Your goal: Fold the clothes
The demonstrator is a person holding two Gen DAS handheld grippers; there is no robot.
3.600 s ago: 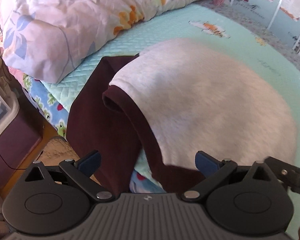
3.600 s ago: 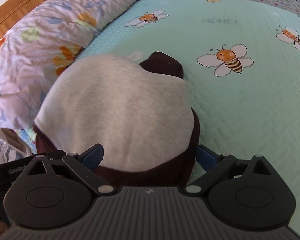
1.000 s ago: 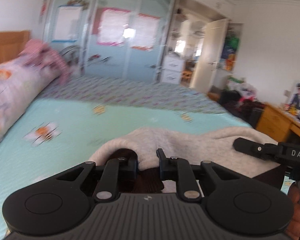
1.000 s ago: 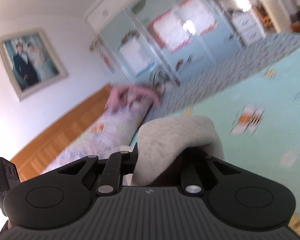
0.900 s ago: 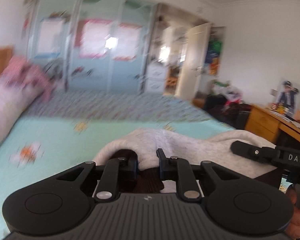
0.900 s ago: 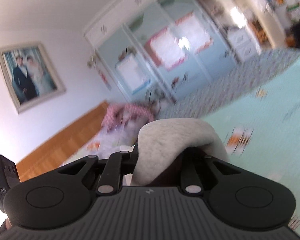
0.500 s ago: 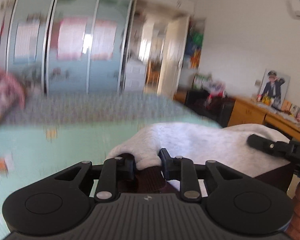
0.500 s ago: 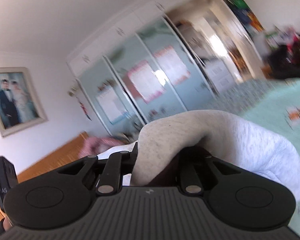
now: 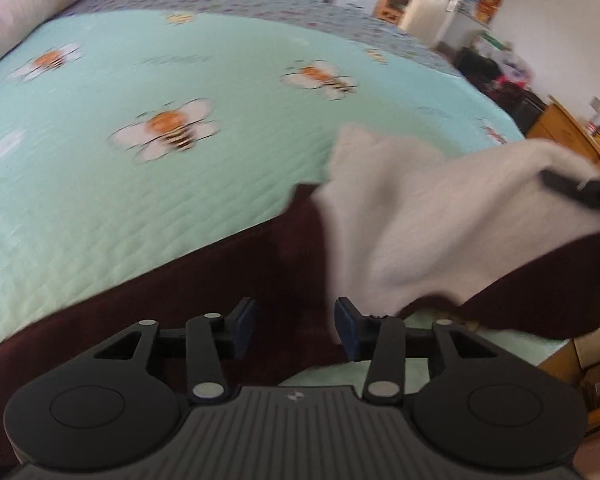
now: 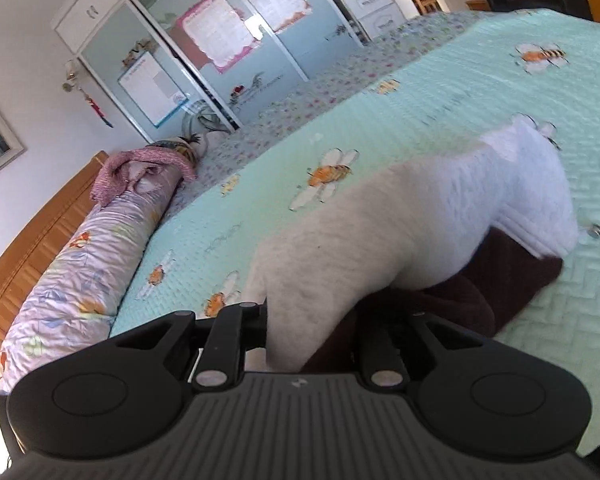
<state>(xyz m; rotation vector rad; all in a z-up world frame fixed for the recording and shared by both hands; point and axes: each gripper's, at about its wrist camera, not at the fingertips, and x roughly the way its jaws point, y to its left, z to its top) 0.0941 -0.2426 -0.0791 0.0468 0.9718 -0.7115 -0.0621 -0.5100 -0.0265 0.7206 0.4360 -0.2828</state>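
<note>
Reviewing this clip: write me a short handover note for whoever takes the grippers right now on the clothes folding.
Left gripper: jaws have just been opening, maroon cloth between them but not pinched.
Right gripper: shut on the garment, grey fleece lining out, maroon outside under it.
Garment lies partly doubled over on the bee-print bedspread, one corner held up off it.
Done: a fold carried over.
Left: lay the right corner down, release, smooth, finish folding.

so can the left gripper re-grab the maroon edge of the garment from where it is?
Probably yes. The left gripper has just been opening, and the garment has its maroon edge lying between the parted jaws on the bedspread, with nothing in the way.
</note>
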